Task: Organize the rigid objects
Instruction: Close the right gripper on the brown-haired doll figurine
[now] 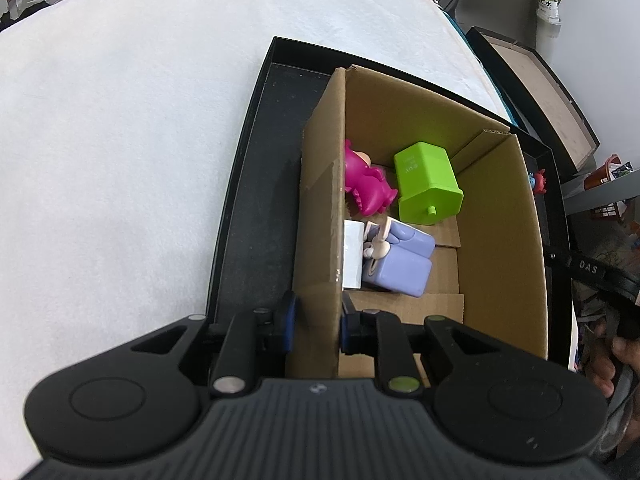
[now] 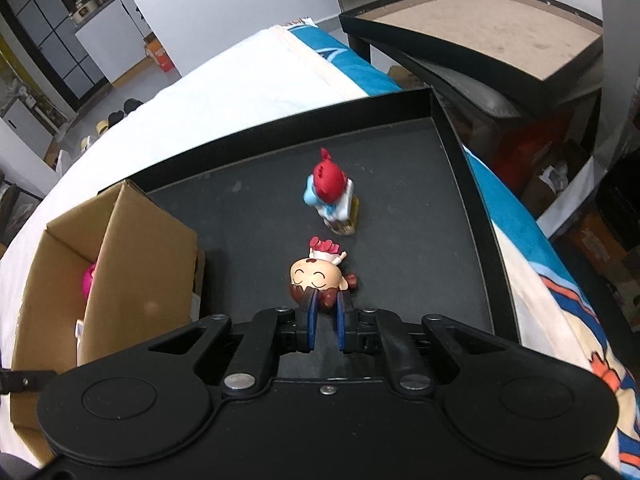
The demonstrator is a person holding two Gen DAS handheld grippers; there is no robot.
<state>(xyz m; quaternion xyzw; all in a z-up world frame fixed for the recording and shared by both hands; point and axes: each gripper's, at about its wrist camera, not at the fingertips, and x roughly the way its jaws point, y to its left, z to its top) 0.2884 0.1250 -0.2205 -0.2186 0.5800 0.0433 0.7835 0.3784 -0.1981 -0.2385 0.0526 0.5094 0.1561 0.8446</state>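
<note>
Bright even light, fisheye-warped edges, sharp

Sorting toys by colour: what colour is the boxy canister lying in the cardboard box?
Bright green canister, clearest in the left wrist view.

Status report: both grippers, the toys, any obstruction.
Left gripper shut on cardboard box wall. Right gripper shut on brown-haired smiling figurine. Red-haired blue figurine ahead on black tray, clear of grip.

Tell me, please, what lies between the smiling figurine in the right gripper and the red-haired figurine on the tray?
Nothing: in the right wrist view, only bare black tray separates the smiling figurine from the red-haired figurine.
</note>
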